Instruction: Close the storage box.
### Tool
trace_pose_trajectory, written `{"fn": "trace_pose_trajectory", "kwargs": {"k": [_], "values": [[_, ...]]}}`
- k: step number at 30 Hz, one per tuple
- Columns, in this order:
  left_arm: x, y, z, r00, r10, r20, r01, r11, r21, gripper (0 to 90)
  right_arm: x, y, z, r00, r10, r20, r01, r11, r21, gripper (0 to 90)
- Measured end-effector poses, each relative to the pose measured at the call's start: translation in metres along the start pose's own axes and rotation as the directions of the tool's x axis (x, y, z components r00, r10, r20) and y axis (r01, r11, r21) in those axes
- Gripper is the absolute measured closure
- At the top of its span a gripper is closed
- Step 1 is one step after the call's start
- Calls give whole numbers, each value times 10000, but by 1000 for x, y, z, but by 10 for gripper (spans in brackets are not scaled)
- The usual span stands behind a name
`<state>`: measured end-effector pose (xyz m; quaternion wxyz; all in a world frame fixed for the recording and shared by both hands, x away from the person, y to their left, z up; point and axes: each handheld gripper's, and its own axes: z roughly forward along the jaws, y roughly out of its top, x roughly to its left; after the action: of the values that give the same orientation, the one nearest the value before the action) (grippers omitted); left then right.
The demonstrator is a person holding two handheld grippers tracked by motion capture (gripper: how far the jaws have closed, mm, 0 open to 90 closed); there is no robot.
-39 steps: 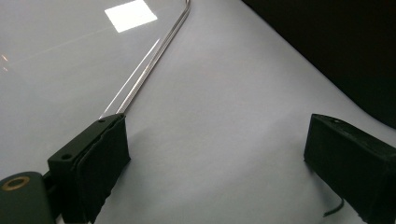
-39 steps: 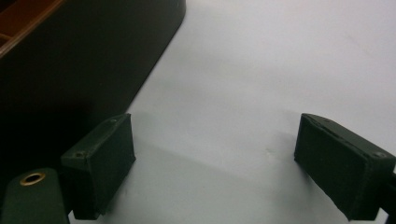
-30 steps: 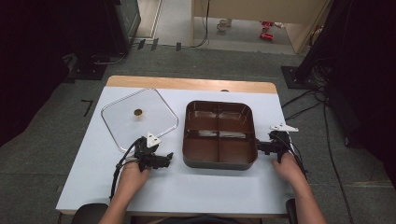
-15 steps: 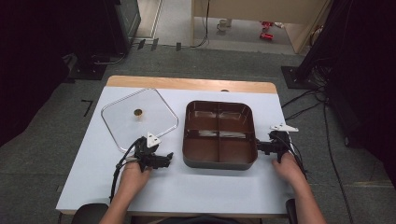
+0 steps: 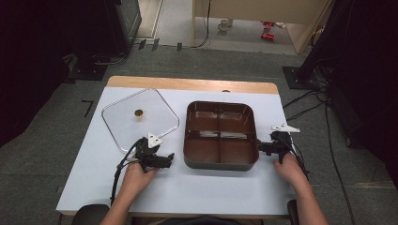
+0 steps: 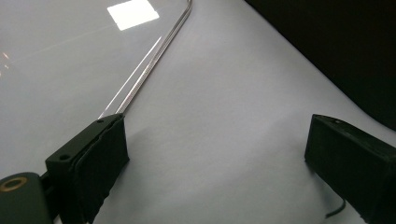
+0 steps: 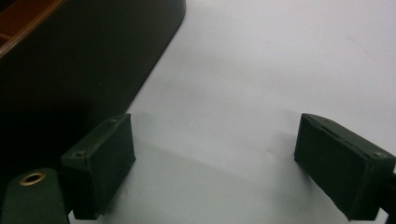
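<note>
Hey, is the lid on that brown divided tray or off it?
Off. The clear lid lies flat on the table left of the brown tray, whose four compartments stand uncovered.

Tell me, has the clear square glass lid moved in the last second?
No. The clear square glass lid lies left of the brown divided tray, same gap as before.

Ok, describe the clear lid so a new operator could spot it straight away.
Start at the white table and find the dark brown four-compartment tray near its middle. The lid lies flat on the table beside that tray, on the left gripper's side and just beyond it. It is the see-through square with rounded corners, turned cornerwise, with a small brown knob at its centre.
</note>
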<state>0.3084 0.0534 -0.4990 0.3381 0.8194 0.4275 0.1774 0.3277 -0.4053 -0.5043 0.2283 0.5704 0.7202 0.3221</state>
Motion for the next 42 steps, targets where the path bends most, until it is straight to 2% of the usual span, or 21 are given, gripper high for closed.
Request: {"fn": "trace_pose_trajectory", "kwargs": {"k": [1,2,5,8,10,11,12,14,17,19,21,24,28,37,42], "values": [[-1,2,0,10000,-42,-69,43,9999,151,59,0,0,0,10000,0,1,0,10000,0,117],[-2,7,0,9999,-73,-154,81,9985,546,59,0,0,0,10000,-4,1,4,10000,-3,117],[-1,11,1,10000,56,-34,-54,9967,810,60,0,0,0,10000,0,0,0,10000,0,117],[-1,12,0,9999,148,88,-155,9963,845,70,0,0,0,10000,-3,0,3,10000,-5,117],[-1,13,-2,9996,226,168,-240,9960,857,168,0,0,0,10000,-2,0,2,10000,-4,117],[-2,16,-4,9991,363,210,-379,9955,865,168,0,0,0,10000,-2,0,2,10000,-4,117],[-3,19,-7,9979,630,150,-639,9950,763,167,0,0,0,10000,-1,-1,1,10000,-3,117],[-2,23,-12,9967,779,216,-790,9955,521,170,0,0,0,10000,-1,-1,1,10000,-2,117],[1,25,-15,9962,761,412,-775,9964,343,244,0,0,0,10000,-4,-1,4,10000,-3,117],[3,26,-17,9968,697,398,-712,9968,360,247,0,0,0,10000,-1,0,1,10000,-3,117],[7,29,-18,9962,569,656,-592,9977,331,247,0,0,0,10000,-1,-1,1,10000,-3,117],[11,33,-20,9961,495,725,-512,9984,230,255,0,0,0,10000,0,-3,0,10000,-1,117],[16,38,-21,9965,485,681,-491,9988,79,260,0,0,0,10000,0,1,0,10000,-4,117],[28,50,-17,9962,374,791,-385,9992,123,260,0,0,0,10000,2,1,-2,10000,-3,117],[38,56,-13,9972,397,642,-403,9991,94,263,0,0,0,10000,-4,-2,4,10000,4,117]]}}
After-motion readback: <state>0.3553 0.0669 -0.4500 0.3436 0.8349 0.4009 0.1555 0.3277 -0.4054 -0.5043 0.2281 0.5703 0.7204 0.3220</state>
